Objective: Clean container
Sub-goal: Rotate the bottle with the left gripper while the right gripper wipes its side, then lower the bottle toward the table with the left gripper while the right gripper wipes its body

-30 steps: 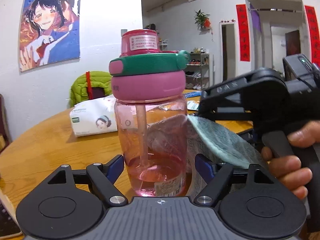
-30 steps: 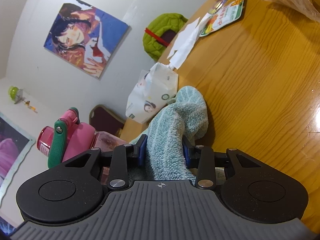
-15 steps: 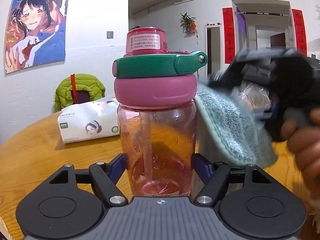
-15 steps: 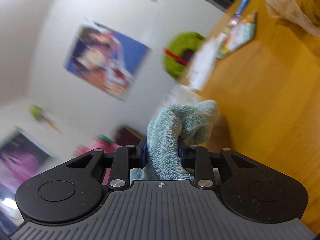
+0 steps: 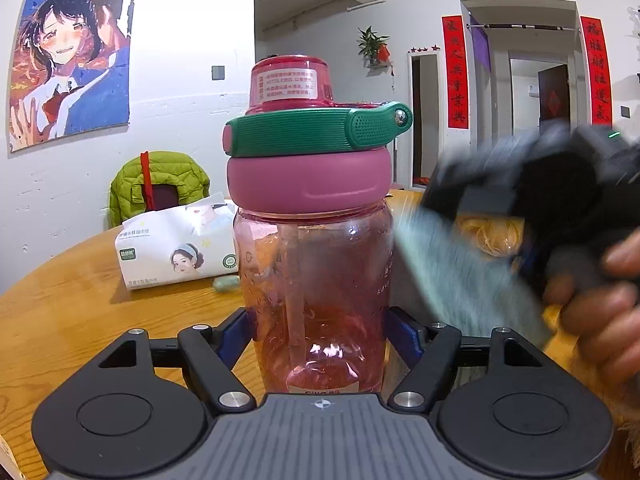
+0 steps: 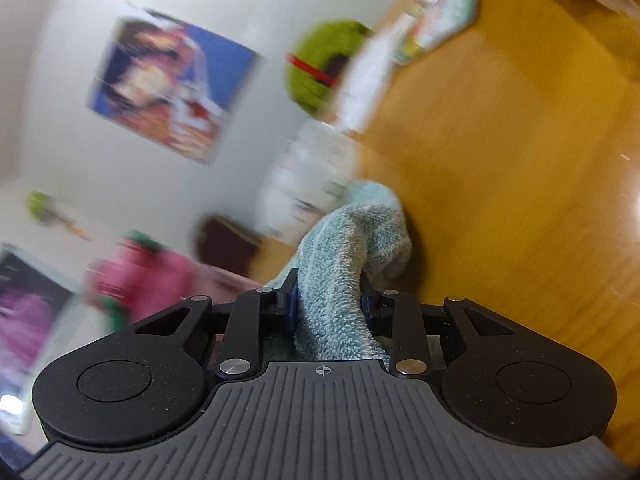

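Note:
A clear pink water bottle point(image 5: 316, 280) with a pink lid and green strap stands upright over the wooden table point(image 5: 80, 304). My left gripper point(image 5: 320, 336) is shut on the bottle's lower body. My right gripper point(image 6: 328, 304) is shut on a light teal towel point(image 6: 344, 264). In the left wrist view the towel point(image 5: 460, 272) hangs blurred against the bottle's right side, with the right gripper point(image 5: 532, 200) just right of it. The bottle point(image 6: 144, 280) appears blurred at the left of the right wrist view.
A white tissue pack point(image 5: 176, 248) lies on the table behind the bottle, left. A chair with a green jacket point(image 5: 160, 184) stands at the table's far edge. A clear plastic bag point(image 5: 492, 236) lies behind the right gripper. Printed packets point(image 6: 440, 28) lie further along the table.
The right gripper with the towel has moved down along the bottle's right side, from lid height to the body. The bottle stays gripped in the left gripper.

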A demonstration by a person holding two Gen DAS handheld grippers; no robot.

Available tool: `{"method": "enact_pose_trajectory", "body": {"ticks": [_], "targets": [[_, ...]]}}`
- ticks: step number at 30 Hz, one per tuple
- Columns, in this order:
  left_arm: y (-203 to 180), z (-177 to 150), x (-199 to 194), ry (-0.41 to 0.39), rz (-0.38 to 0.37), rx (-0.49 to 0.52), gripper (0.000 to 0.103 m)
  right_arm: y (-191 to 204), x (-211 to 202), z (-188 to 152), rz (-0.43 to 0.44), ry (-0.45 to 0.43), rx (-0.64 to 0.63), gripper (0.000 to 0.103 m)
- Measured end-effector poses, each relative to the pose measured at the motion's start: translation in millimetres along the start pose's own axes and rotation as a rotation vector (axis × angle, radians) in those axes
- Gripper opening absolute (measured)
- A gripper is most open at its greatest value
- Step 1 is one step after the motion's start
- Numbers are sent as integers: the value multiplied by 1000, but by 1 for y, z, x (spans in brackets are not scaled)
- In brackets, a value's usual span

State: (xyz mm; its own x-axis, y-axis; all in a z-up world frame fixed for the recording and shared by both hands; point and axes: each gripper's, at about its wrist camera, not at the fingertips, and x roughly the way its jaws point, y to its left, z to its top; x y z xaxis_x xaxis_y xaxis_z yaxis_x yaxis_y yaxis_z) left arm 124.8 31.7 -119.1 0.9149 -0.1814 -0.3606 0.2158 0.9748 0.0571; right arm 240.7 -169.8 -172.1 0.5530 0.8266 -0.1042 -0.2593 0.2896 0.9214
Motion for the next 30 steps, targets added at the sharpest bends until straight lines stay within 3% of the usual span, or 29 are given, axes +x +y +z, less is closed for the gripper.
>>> {"method": "enact_pose_trajectory", "body": {"ticks": [2, 4, 9, 12, 14, 17, 22, 30], "targets": [[2, 0, 1, -1, -8, -2, 71, 3, -12, 3, 134, -36, 20, 33], [2, 0, 2, -5, -8, 0, 71, 3, -13, 3, 128, -29, 27, 33], [2, -1, 3, -6, 1, -3, 71, -14, 17, -3, -220, 95, 35, 33], [1, -1, 1, -2, 18, -9, 71, -8, 24, -6, -274, 103, -36, 33], [-3, -1, -1, 10, 53, -21, 78, -3, 24, -7, -266, 92, -66, 33], [-14, 0, -10, 8, 111, -24, 79, 0, 17, -3, -216, 34, -82, 33], [-31, -3, -19, 5, 167, 8, 79, 1, 2, 5, -202, -66, -85, 33], [-23, -4, -12, -14, 129, 25, 77, 8, 14, 0, -208, 41, -136, 34]]}}
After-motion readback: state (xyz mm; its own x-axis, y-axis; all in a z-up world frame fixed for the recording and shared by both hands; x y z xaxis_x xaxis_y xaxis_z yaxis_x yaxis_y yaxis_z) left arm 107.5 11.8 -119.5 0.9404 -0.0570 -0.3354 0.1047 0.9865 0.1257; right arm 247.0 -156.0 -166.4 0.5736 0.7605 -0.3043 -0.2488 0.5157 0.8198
